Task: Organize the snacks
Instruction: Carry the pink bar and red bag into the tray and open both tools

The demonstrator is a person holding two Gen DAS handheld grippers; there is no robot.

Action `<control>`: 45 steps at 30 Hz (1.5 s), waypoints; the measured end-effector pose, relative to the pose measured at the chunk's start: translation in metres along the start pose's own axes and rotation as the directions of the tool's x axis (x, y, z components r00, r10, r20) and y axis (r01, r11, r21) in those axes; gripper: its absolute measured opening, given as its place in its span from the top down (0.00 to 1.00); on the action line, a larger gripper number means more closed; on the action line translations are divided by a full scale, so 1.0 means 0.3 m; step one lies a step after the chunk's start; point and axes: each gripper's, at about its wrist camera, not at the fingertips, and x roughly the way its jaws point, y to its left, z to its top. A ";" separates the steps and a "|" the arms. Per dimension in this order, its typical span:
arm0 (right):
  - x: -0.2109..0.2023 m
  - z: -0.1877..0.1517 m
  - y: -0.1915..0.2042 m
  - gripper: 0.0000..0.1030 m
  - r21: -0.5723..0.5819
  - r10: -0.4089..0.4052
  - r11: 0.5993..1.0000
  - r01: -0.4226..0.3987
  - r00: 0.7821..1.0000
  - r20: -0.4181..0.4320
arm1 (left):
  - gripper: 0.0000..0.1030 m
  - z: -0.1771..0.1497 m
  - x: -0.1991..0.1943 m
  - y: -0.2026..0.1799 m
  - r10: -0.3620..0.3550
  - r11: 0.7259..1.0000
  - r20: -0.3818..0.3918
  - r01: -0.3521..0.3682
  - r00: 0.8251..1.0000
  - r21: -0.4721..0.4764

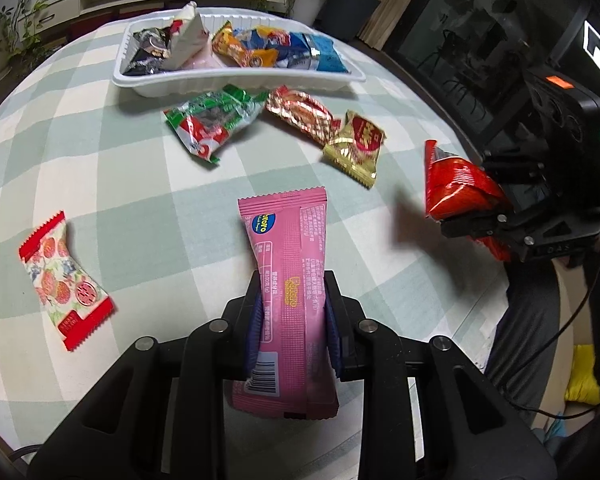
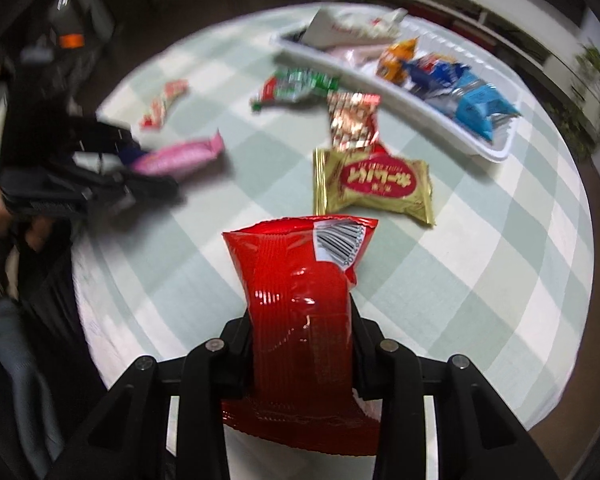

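On the far side of the worktop (image 1: 100, 184): a tray (image 1: 236, 84) filled with many snack packets. Just near of the tray, lying in a row from left to right: a crumpled packet (image 1: 210, 124), a striped packet (image 1: 300, 114), a packet with round label (image 1: 356, 146). At far left, well apart from the row: a fruit-print packet (image 1: 66, 280). Near centre, held above the worktop in left gripper (image 1: 292, 316): a long packet (image 1: 290, 300). At right, clamped in right gripper (image 2: 302, 344): a foil bag (image 2: 300, 320).

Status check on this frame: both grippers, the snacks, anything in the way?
Left gripper shut on pink packet. Right gripper shut on red packet. Four packets loose before the white tray. Path to tray open.
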 end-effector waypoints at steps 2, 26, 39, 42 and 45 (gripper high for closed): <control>-0.041 0.008 -0.009 0.63 0.060 0.010 0.998 -0.014 0.998 0.064 | 0.76 0.014 -0.016 0.007 -0.008 1.000 0.013 0.008 1.000 -0.009; -0.227 0.568 -0.392 0.63 0.540 -0.177 0.838 -0.077 0.898 0.402 | 0.76 0.786 -0.034 0.152 0.014 0.994 0.226 0.011 0.974 -0.109; 0.069 0.672 -0.501 0.62 0.588 -0.229 0.808 0.040 0.941 0.250 | 0.76 0.859 0.253 0.218 0.068 0.991 0.154 -0.049 0.986 -0.128; 0.119 0.677 -0.514 0.62 0.593 -0.238 0.803 0.062 0.945 0.223 | 0.76 0.856 0.299 0.229 0.073 0.990 0.136 -0.055 0.988 -0.129; 0.162 0.673 -0.524 0.62 0.598 -0.243 0.798 0.079 0.949 0.199 | 0.76 0.848 0.336 0.241 0.083 0.989 0.121 -0.067 0.989 -0.130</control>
